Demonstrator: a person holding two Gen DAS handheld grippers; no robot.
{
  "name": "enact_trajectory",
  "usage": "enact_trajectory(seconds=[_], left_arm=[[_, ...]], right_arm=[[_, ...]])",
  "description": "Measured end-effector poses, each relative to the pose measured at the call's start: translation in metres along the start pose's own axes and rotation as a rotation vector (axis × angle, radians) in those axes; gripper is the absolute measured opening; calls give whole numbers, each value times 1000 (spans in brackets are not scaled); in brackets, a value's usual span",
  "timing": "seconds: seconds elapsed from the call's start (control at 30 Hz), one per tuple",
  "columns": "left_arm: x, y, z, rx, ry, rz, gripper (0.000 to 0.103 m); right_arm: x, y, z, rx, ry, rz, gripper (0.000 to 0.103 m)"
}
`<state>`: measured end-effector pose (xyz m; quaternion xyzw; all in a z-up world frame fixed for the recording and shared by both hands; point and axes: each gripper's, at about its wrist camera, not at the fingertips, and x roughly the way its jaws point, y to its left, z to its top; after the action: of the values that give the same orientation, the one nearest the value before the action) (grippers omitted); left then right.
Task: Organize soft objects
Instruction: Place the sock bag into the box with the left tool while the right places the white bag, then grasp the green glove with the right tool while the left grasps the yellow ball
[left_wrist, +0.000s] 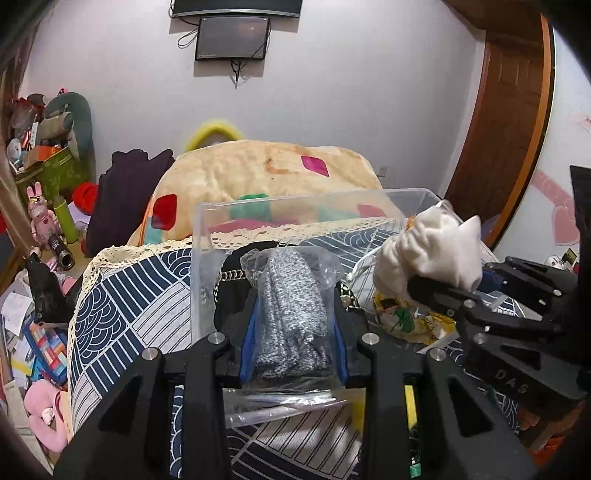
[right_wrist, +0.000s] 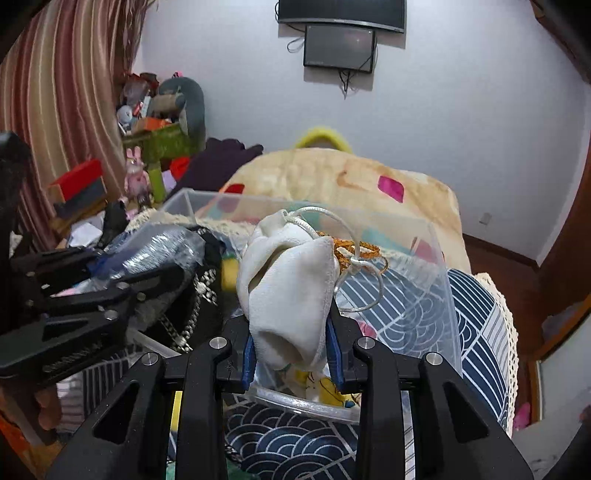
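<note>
My left gripper (left_wrist: 293, 314) is shut on a grey knitted item in a clear plastic bag (left_wrist: 291, 306) and holds it over the near edge of a clear plastic box (left_wrist: 207, 236). My right gripper (right_wrist: 291, 332) is shut on a white cloth pouch (right_wrist: 288, 288) with a white cord and orange braid, held above the same box (right_wrist: 439, 295). The pouch (left_wrist: 432, 251) and right gripper (left_wrist: 436, 295) show at the right of the left wrist view. The bagged item (right_wrist: 159, 251) and left gripper (right_wrist: 147, 284) show at the left of the right wrist view. A black chain-trimmed item (left_wrist: 229, 280) lies in the box.
The box stands on a blue-and-white wave-patterned cloth (left_wrist: 129, 295) with a lace edge. A cream blanket (left_wrist: 266, 170) with coloured patches lies behind. A yellow printed cloth (left_wrist: 413, 317) lies in the box. Toys and clutter (left_wrist: 48, 155) fill the left side. A wooden door (left_wrist: 506, 122) stands at right.
</note>
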<state>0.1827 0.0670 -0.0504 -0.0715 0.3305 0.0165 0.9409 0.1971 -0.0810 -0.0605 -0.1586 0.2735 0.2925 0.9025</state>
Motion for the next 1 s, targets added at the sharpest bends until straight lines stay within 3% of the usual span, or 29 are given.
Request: enact_trajectory(seconds=[0.2,0.27,0.33,0.5,0.63,0.77,0.9,1.0], left_arm=[[-5,-2,-6,19,11,15,44],[-8,-2,-8,24,10,13,50],[-13,-3,-10,32,1,16,53],[-27,-3,-15,39,-13,9,58],[-44,-4,-21,37,-44,3,68],[-63,-7,-31,58,-70,8,71],[-78,-11,-46,76,-82,-1,75],[-87,-12,-59,71,-80,-14,78]], right_arm=[[-1,-3,1,-4,23,9,32],[-5,-5,0,1,22,9,38],[-8,-7,0,7,17,15,53],[-19,-10,-2,8,-10,14,56],[-31,-12,-6,15,-38,11,67],[-49,-12,-12,9,-83,0,68],[-66,-11,-19,22,-135,1,82],[-75,-10,-28,33,-152,17,82]])
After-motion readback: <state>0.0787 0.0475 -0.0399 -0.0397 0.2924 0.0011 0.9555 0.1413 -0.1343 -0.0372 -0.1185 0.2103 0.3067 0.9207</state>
